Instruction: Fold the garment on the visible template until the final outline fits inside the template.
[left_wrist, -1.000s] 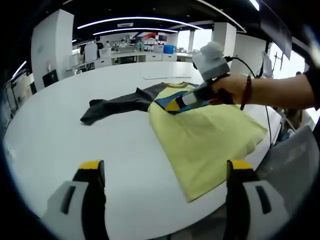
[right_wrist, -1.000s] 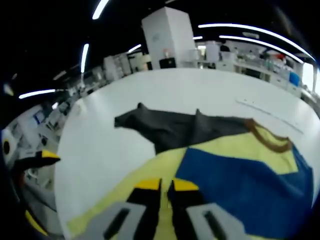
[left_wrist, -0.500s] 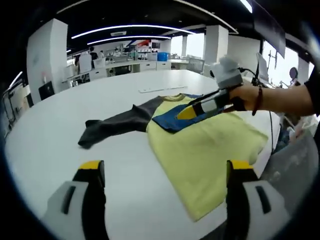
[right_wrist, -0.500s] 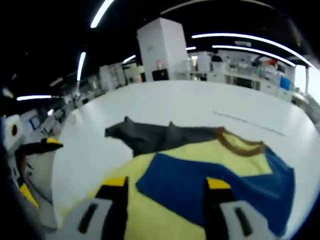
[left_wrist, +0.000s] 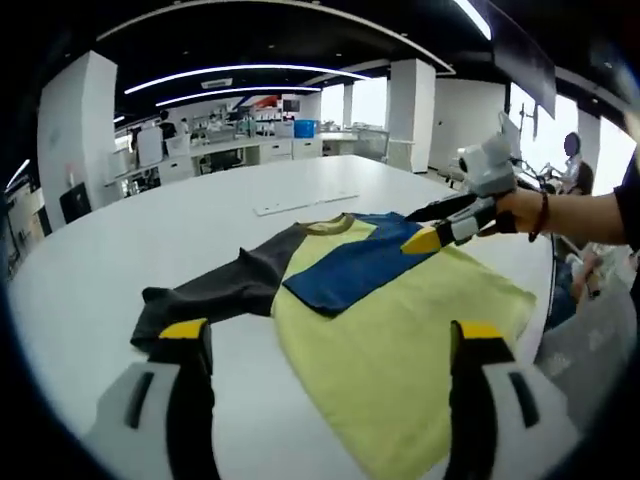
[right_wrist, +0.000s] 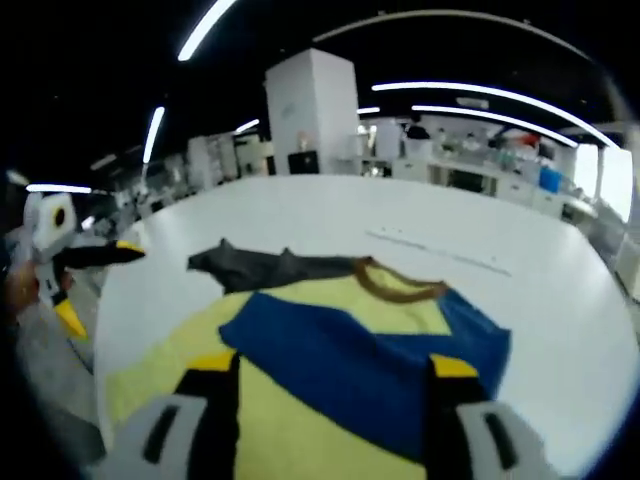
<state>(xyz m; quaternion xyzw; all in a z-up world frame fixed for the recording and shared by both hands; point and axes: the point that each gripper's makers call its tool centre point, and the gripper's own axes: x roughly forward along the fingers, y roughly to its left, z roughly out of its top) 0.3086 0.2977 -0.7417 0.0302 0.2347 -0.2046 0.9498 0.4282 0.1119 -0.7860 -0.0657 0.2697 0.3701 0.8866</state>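
Left gripper view: right gripper (left_wrist: 425, 238), jaws parted, above the garment (left_wrist: 400, 320). Both grippers released, left gripper (left_wrist: 325, 345) too. Garment: yellow body, blue panel, dark sleeve, lying on white table (left_wrist: 120, 260).

A large white table (left_wrist: 90, 270) stands in an open-plan hall. Long curved light strips (left_wrist: 240, 70) cross a dark ceiling. White square pillars (right_wrist: 310, 110) rise behind it, with benches (left_wrist: 230, 150) beyond and bright windows (left_wrist: 370, 100) at the far wall.
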